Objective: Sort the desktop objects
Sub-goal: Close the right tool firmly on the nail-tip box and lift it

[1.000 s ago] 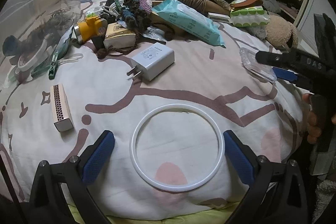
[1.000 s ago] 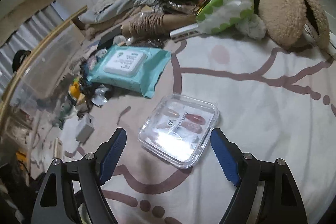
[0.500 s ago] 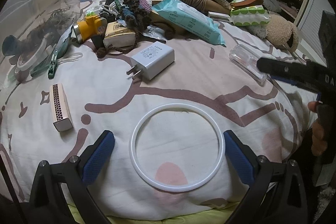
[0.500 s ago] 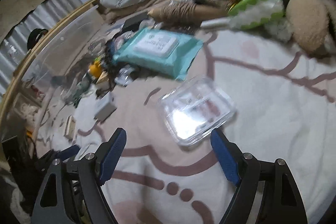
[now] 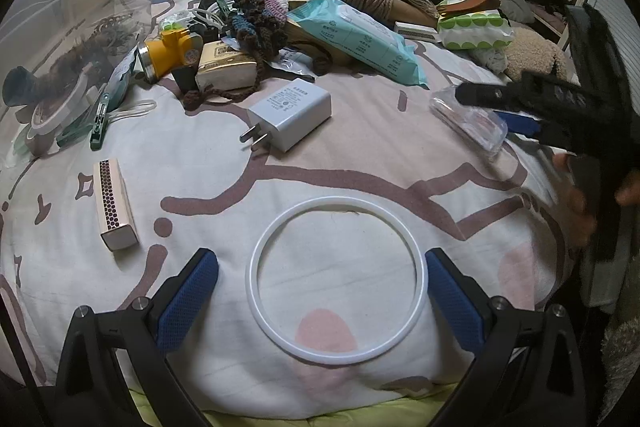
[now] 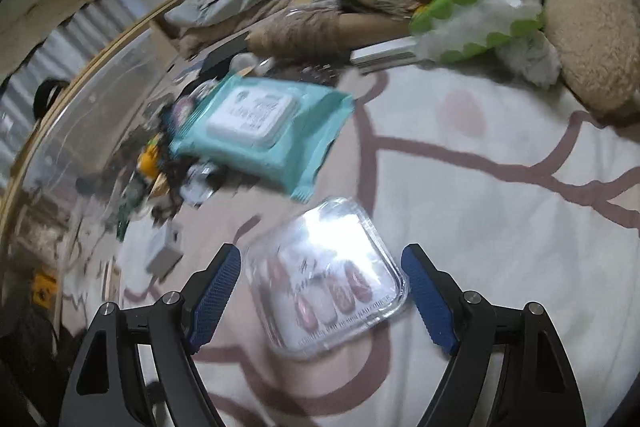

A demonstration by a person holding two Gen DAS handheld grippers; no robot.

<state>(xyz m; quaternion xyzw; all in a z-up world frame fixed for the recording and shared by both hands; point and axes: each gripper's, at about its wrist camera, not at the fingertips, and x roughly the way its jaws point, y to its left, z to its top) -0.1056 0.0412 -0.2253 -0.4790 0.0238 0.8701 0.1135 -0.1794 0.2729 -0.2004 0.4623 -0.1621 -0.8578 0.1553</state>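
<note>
Two claws were in my feeds, and both stood wide open with nothing gripped. My left claw (image 5: 320, 291) hung over the white ring (image 5: 336, 279), which lay flat on the patterned bed cover (image 5: 360, 155); the ring sat between the blue pads (image 5: 186, 295), and I saw a sliver of cover on either side, so neither pad touched it. From the ring, the white charger (image 5: 290, 119) lay at about 12 o'clock, the small honeycomb-printed box (image 5: 114, 203) at 10 o'clock, and the clear nail case (image 5: 468, 121) at 2 o'clock.

My right claw (image 6: 320, 291) straddled that same clear nail case (image 6: 328, 283), which rested on the cover with its near corners between the spread pads (image 6: 216, 291). I could not tell whether either pad brushed its edge; the view was blurred. The teal wipes pack (image 6: 264, 131) lay at 11 o'clock from the case, well apart, and the green-dotted tissue pack (image 6: 476, 23) at 1 o'clock.
</note>
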